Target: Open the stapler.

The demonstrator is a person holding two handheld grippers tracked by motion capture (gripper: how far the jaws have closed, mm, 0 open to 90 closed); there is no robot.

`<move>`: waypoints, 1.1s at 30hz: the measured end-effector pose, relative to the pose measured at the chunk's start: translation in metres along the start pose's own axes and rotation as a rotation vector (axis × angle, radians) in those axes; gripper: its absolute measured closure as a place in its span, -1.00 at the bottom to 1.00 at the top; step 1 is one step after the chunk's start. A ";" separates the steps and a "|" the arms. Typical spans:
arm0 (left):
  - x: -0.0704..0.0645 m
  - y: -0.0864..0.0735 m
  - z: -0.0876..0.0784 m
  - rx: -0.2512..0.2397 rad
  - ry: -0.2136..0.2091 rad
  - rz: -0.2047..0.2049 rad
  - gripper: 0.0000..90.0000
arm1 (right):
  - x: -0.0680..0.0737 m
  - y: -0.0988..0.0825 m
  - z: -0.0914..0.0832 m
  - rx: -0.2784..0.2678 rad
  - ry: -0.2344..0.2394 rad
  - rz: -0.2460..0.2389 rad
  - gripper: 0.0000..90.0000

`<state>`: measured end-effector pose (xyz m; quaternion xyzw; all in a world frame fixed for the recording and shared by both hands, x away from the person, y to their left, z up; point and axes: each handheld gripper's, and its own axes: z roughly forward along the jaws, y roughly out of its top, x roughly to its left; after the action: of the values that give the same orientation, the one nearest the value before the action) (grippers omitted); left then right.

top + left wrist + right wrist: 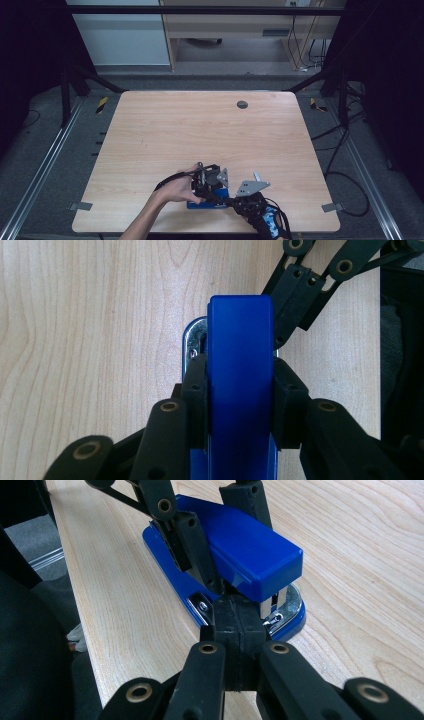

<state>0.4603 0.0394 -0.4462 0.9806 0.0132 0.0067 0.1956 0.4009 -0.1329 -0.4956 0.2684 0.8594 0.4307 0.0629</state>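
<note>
Clamping the blue stapler [240, 385] near the table's front edge, left tool [240, 405] grips; right tool [239, 625] pinched closed.

No readable text, label, brand or number anywhere: none on the blue stapler [240, 385] clamped between the fingers, none on the wooden table [200, 130].

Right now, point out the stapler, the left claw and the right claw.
stapler [250, 542], right gripper view, blue top.
left claw [240, 405], left gripper view, between its tips.
right claw [240, 622], right gripper view, closed tips.
</note>
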 end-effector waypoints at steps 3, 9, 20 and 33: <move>0.005 -0.007 -0.029 -0.144 -0.042 -0.036 0.47 | 0.000 0.000 -0.001 -0.002 -0.001 -0.001 1.00; -0.001 -0.007 -0.022 -0.054 0.010 0.017 0.47 | 0.002 0.003 0.004 0.008 0.009 0.008 1.00; -0.002 -0.013 -0.018 -0.106 0.027 -0.009 0.46 | 0.001 0.003 0.004 0.006 0.016 -0.006 1.00; -0.005 -0.016 -0.016 -0.127 0.047 -0.014 0.45 | 0.000 0.003 -0.007 -0.010 -0.002 -0.019 1.00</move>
<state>0.4551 0.0605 -0.4372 0.9656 0.0241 0.0290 0.2573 0.4000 -0.1364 -0.4892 0.2605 0.8596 0.4342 0.0689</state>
